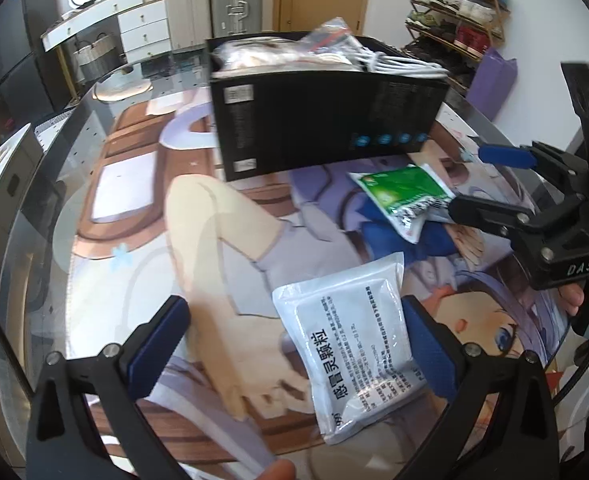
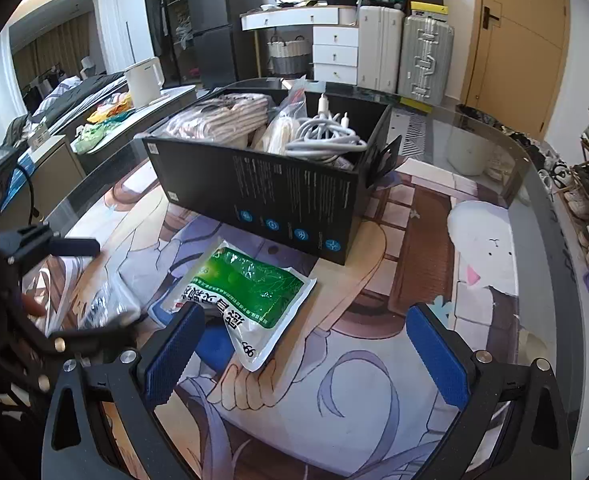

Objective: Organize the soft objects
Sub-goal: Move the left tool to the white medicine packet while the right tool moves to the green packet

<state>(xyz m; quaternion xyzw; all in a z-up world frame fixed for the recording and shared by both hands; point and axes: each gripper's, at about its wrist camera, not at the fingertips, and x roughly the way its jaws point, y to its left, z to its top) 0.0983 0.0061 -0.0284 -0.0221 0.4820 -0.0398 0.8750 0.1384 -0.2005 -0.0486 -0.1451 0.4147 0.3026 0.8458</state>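
Observation:
A white medicine pouch lies on the printed mat between my open left gripper's fingers, closer to the right finger. A green-and-white pouch lies nearer the black box, which holds bagged cloth and a white cable. My right gripper is open above the mat, its left finger next to the green pouch. The right gripper also shows at the right edge of the left wrist view. The left gripper shows at the left edge of the right wrist view.
The round glass table carries an anime-print mat. Suitcases, a white drawer unit, a wooden door and a shoe rack stand beyond. A purple bag sits at the table's far side.

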